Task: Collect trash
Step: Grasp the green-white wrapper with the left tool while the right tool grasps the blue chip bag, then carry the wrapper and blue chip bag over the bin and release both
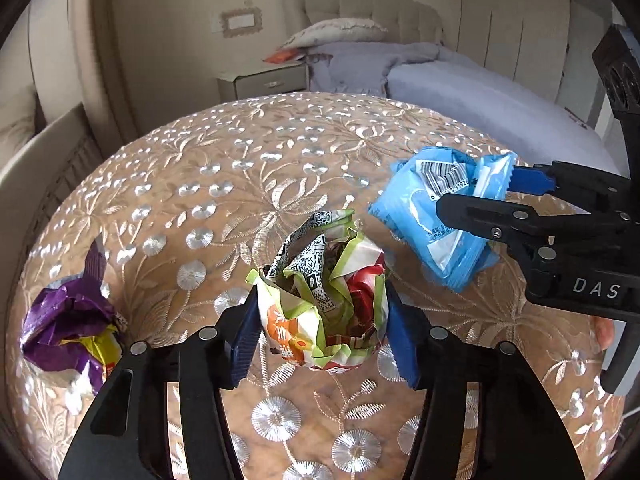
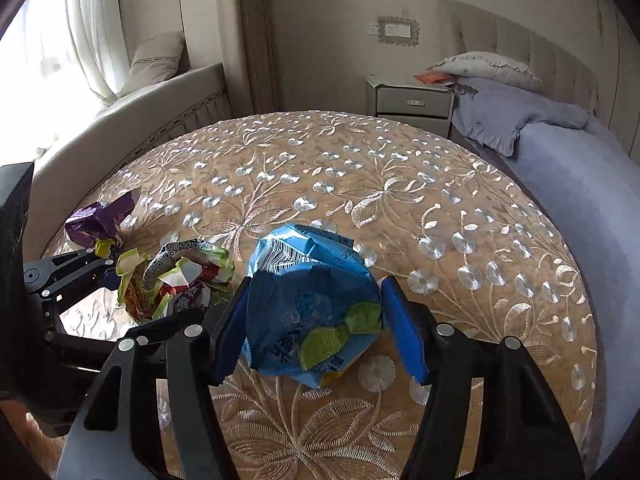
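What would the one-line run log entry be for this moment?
left gripper: jaws shut on crumpled green-white wrapper | right gripper: jaws shut on blue wrapper | purple wrapper: on embroidered tablecloth, ungrasped

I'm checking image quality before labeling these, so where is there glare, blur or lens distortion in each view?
Left wrist view: fisheye bends the round table edge, dark corners; the blue wrapper in the right hand-held gripper looks slightly smeared at its lower edge. Right wrist view: the window at left is blown out white, silver embroidery glints, and the blue wrapper stays fairly sharp.
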